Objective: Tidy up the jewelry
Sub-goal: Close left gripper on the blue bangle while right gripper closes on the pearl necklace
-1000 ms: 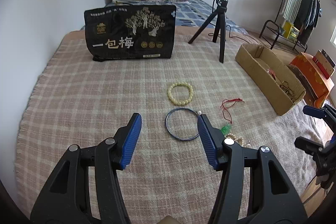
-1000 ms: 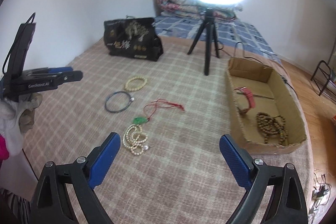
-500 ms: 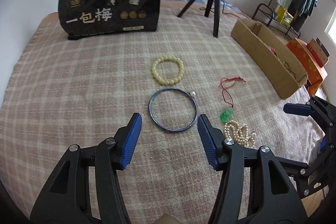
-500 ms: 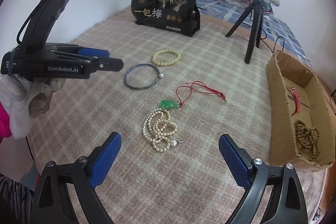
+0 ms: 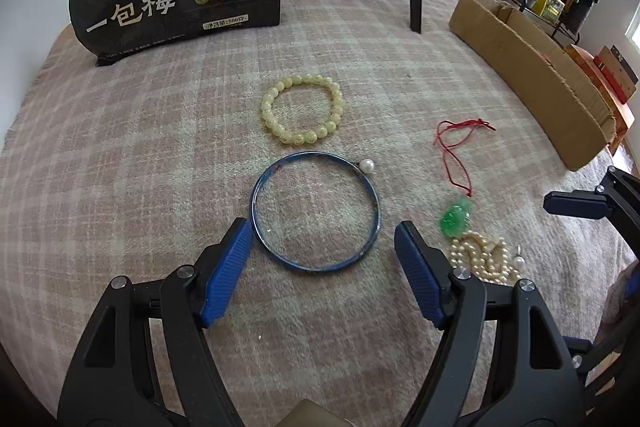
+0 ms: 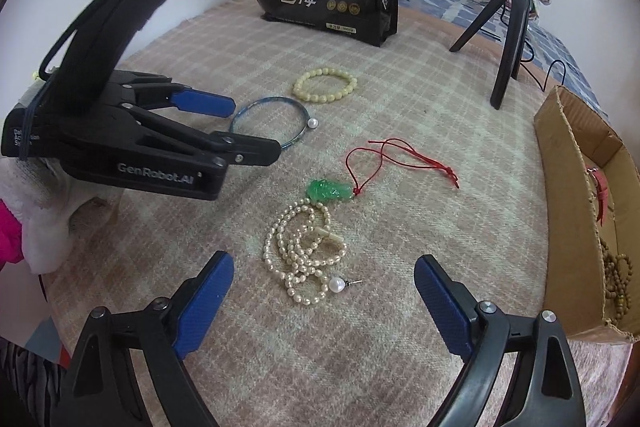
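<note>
The left tool [image 5: 324, 239] stands wide, its jaws having just been opening, with the near arc of the blue bangle [image 5: 316, 211] between the blue pads [image 5: 228, 267]; the left pad sits just beside the rim, and whether it touches cannot be told. A small white pearl [image 5: 367, 165] sits at the bangle's far edge. Beyond it lies the cream bead bracelet [image 5: 303, 109] on the checked blanket [image 5: 140, 147]. The right tool [image 6: 324, 291] is also wide, empty, hovering near the heaped pearl necklace [image 6: 304, 255], whose strands tangle too much to follow. The green pendant [image 6: 329, 190] on its red cord [image 6: 400, 155] touches the pearls. The cardboard box [image 6: 568, 187] is cut off at the right edge; brown beads [image 6: 618, 283] and a red strap [image 6: 600, 187] show only partly inside.
</note>
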